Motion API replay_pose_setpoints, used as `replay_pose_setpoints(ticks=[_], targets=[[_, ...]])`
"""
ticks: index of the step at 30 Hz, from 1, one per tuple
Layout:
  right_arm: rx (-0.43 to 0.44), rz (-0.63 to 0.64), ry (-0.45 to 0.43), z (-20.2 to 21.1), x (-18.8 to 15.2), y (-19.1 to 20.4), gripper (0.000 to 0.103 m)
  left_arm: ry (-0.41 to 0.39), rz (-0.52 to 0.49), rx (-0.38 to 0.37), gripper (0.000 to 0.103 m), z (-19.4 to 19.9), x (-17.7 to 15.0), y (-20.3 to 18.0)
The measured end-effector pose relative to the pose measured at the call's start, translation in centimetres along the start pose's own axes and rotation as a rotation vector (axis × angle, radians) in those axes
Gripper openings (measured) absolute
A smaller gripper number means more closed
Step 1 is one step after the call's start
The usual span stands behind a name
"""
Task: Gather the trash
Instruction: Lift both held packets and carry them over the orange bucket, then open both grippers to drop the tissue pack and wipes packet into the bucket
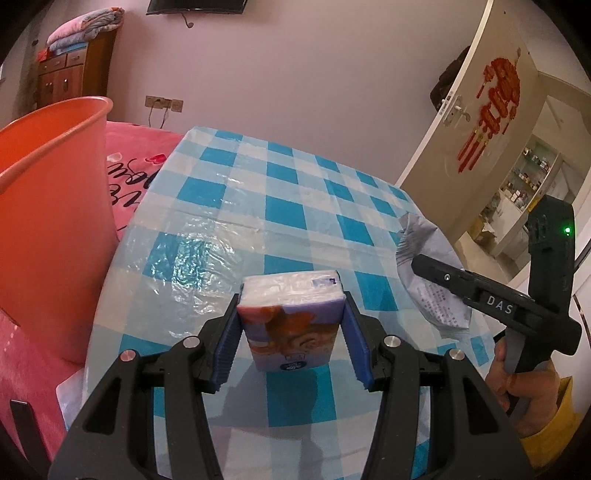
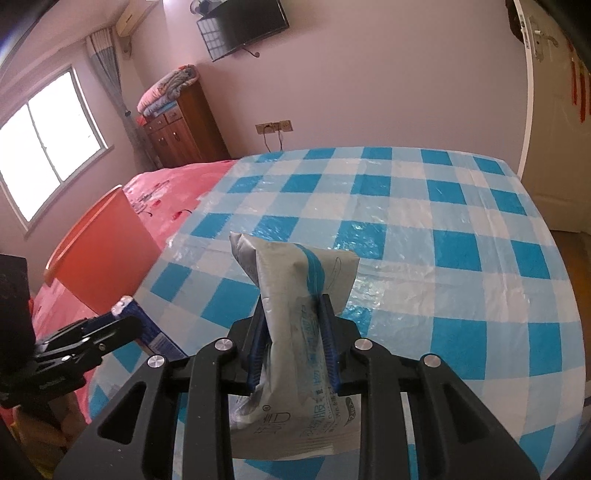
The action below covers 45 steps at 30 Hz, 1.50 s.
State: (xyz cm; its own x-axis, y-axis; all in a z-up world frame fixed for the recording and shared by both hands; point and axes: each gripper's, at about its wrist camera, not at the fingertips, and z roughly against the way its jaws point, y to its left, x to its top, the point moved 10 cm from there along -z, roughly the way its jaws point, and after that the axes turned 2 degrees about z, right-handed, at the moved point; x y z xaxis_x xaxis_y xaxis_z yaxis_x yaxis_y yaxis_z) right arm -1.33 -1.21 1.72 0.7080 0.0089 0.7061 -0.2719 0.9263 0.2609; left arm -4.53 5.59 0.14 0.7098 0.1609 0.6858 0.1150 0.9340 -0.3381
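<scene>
The tissue pack's (image 1: 291, 317) far end is hidden; the left gripper (image 1: 291, 332) clamps it above the table (image 1: 295, 192). The right gripper (image 2: 293, 343) pinches a grey wrapper (image 2: 295, 295), print blurred.

1 tissue pack (image 1: 291, 317), 1 grey wrapper (image 2: 295, 295), 1 orange bin (image 1: 51, 206), 2 grippers: left (image 1: 291, 332), right (image 2: 293, 343).

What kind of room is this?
Most likely a home bedroom: a pink printed bedspread, a brown wooden cabinet topped with folded quilts, and a wall-mounted black television, beside a blue-and-white checked table.
</scene>
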Motion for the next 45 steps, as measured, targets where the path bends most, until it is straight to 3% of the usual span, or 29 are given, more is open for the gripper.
replay_pose_setpoints(ticks=[6, 11, 15, 22, 29, 36, 41, 44, 45], targets=[[0.060, -0.012, -0.018, 1.0, 1.3, 1.7, 0.028, -0.042, 0.017, -0.007, 0.053, 1.4, 1.4, 0.3], [0.169, -0.027, -0.019, 1.4, 3.3, 4.5, 0.028, -0.114, 0.035, 0.002, 0.053, 4.1, 3.7, 1.4], [0.266, -0.010, -0.006, 1.2, 5.1, 8.1, 0.028, -0.171, 0.050, 0.034, 0.053, 6.5, 5.7, 3.1], [0.440, 0.055, 0.001, 0.6, 9.1, 16.5, 0.028, -0.286, 0.103, 0.157, 0.053, 11.2, 9.2, 8.7], [0.576, 0.110, -0.028, -0.1, 13.6, 24.8, 0.029, -0.359, 0.155, 0.213, 0.053, 14.1, 11.6, 13.1], [0.635, 0.145, -0.034, -2.2, 15.7, 30.1, 0.029, -0.342, 0.247, 0.174, 0.053, 13.4, 11.6, 15.8], [0.666, 0.134, 0.020, -5.1, 15.2, 32.0, 0.030, -0.327, 0.283, 0.179, 0.053, 12.4, 10.9, 16.9], [0.669, 0.127, 0.061, -6.9, 14.3, 32.3, 0.033, -0.305, 0.288, 0.202, 0.053, 11.7, 10.2, 17.5], [0.651, 0.124, 0.072, -7.5, 14.0, 32.2, 0.041, -0.292, 0.293, 0.216, 0.054, 11.4, 10.0, 17.6]])
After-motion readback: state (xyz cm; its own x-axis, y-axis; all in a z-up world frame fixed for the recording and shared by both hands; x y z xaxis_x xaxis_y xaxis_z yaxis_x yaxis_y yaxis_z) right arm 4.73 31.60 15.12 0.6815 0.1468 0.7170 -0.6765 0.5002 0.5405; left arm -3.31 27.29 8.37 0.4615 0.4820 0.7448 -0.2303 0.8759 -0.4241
